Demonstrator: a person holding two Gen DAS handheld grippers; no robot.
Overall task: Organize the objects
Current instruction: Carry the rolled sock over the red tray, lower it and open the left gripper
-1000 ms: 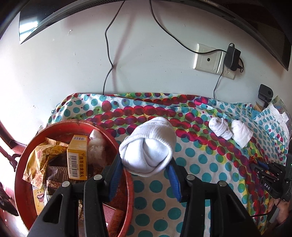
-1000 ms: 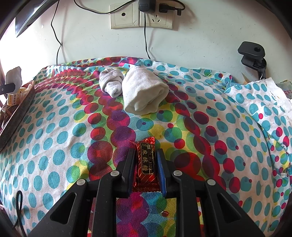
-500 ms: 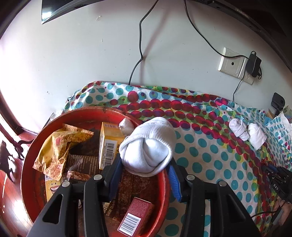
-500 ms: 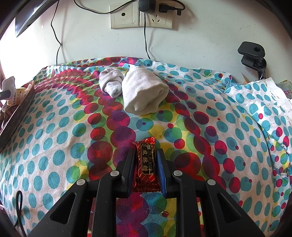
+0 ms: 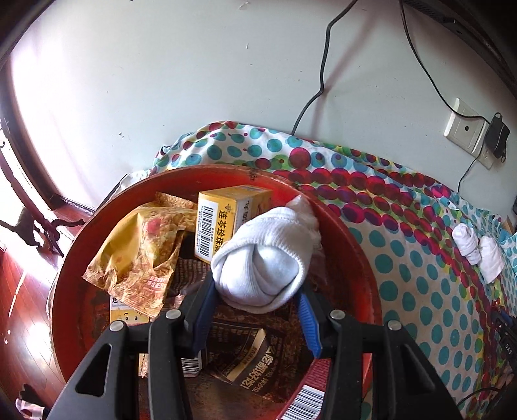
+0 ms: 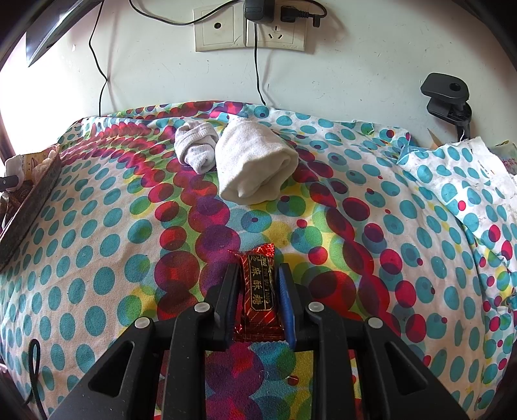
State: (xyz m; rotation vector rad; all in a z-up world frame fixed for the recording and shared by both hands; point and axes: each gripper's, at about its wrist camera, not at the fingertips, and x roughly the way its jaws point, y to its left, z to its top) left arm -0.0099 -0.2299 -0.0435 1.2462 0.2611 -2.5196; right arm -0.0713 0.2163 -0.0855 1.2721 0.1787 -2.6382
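My left gripper (image 5: 257, 292) is shut on a rolled white sock (image 5: 261, 258) and holds it above the round red tray (image 5: 362, 258). The tray holds a yellow box (image 5: 226, 216), a yellow snack bag (image 5: 142, 245) and other packets. My right gripper (image 6: 257, 274) is shut on a red candy packet (image 6: 260, 287) low over the dotted tablecloth (image 6: 97, 258). Two more rolled socks (image 6: 255, 164) lie ahead of it near the wall; they also show in the left wrist view (image 5: 478, 252).
Wall sockets with plugs and cables (image 6: 255, 29) are behind the table. A black clamp (image 6: 447, 97) stands at the back right. The tray's edge (image 6: 29, 206) shows at the left of the right wrist view. Black gear (image 5: 504, 336) lies at the table's right.
My left gripper has carried the white sock leftward from over the tablecloth to above the red tray. The right gripper and candy packet have not moved.
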